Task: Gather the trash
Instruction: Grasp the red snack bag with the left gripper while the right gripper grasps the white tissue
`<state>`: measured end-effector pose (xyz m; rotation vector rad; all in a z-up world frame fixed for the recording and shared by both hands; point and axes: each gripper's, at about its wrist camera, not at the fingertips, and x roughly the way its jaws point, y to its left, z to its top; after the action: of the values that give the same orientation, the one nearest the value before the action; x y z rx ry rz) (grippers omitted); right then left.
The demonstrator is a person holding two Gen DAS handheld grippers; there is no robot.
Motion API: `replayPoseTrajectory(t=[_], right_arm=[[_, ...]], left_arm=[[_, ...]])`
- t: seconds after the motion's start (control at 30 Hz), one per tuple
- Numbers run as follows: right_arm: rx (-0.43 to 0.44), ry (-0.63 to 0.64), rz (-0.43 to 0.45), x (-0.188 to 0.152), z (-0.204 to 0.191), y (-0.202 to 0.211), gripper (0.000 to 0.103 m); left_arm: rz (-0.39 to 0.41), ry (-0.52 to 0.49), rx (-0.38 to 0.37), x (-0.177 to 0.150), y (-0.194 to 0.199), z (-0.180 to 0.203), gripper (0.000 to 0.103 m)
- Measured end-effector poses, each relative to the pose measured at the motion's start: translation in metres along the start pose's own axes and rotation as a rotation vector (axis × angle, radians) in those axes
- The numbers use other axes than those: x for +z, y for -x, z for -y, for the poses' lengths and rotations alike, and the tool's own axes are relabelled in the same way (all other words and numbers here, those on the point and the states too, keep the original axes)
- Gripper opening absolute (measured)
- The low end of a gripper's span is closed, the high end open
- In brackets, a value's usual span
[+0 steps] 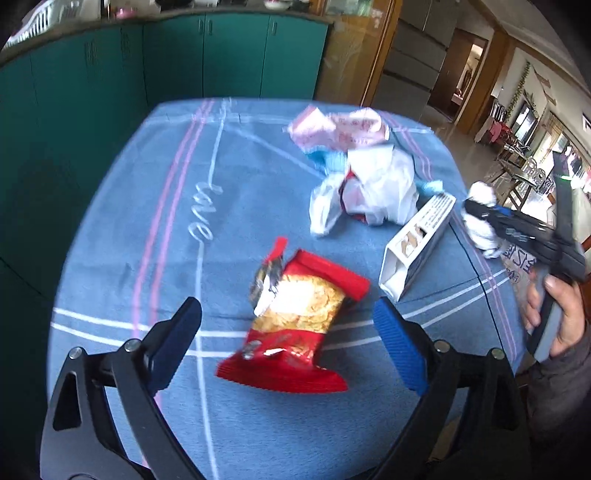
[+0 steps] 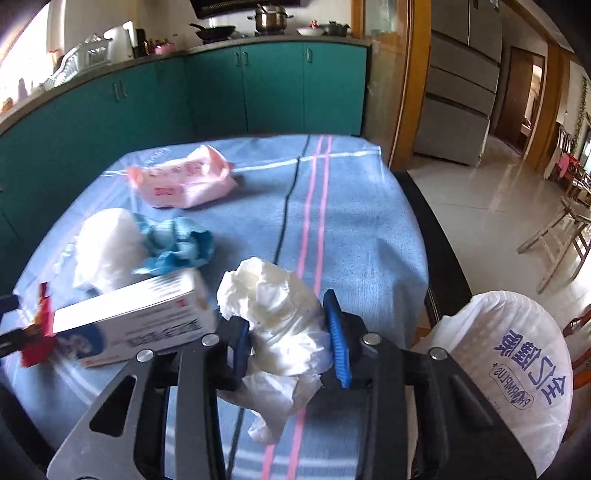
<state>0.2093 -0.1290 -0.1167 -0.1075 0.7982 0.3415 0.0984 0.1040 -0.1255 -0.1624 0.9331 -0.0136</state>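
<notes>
Your left gripper [image 1: 288, 328] is holding its jaws spread wide over the blue cloth [image 1: 155, 229], gripping nothing. The red snack packet [image 1: 295, 317] is lying flat on the cloth between the two pads [image 1: 400, 350], clear of both. Your right gripper [image 2: 290, 339] is clamping the crumpled white tissue [image 2: 280, 306] between its pads. The white box [image 2: 136, 321] is lying just left of it. The white printed bag [image 2: 517, 373] is sitting to the right, off the table edge.

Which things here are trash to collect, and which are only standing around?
For the job:
crumpled tissue in right gripper
red snack bag
white box
pink packet
white plastic bag

Not for the job:
pot
frying pan
</notes>
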Motion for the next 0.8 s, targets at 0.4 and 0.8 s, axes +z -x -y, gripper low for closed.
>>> replayPoseTrajectory(t=[0.4,0.8], right_arm=[[0.072,0.08,0.004,-0.029,-0.021,0.051,0.037],[0.067,0.073,-0.042,-0.047,-0.022,0.042,0.037]], left_arm=[[-0.044,-0.056,0.075,-0.008,-0.017,0.016,0.06],[-0.023,-0.087,0.058,-0.012,0.0,0.027,0.045]])
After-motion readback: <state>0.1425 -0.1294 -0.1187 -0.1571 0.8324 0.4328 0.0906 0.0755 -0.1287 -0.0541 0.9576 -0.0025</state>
